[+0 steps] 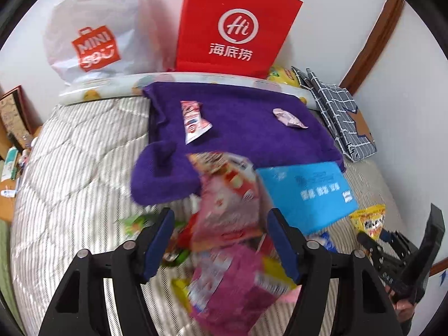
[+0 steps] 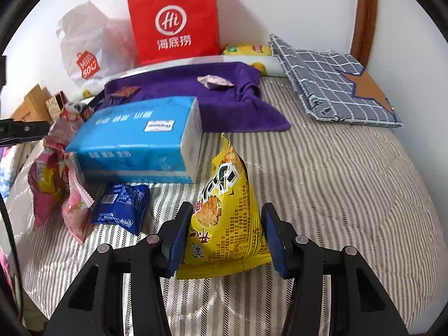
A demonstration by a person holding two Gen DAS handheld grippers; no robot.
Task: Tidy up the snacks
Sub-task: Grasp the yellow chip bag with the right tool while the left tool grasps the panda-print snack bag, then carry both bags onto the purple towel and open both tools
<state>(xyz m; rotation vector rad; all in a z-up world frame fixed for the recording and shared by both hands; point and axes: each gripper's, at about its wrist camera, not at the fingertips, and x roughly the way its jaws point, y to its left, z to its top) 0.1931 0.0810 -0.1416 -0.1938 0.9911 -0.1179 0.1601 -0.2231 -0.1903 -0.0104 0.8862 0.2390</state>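
On the striped bed (image 2: pixel 336 196), the left-wrist view alone shows a blurred heap of pink snack packets (image 1: pixel 224 224) under the left gripper (image 1: pixel 219 240), whose jaws stand apart with the packets between them; whether the pads press I cannot tell. It also shows a pink-white wrapper (image 1: pixel 193 123) on the purple towel (image 1: pixel 238 112). The right-wrist view alone shows a blue packet (image 2: pixel 123 207) beside the blue tissue pack (image 2: pixel 134 140). The right gripper (image 2: pixel 224 235) straddles the yellow snack bag (image 2: pixel 224 218), standing mid-bed, left pad touching, right pad just clear. A red paper bag (image 2: pixel 173 19) stands at the head edge.
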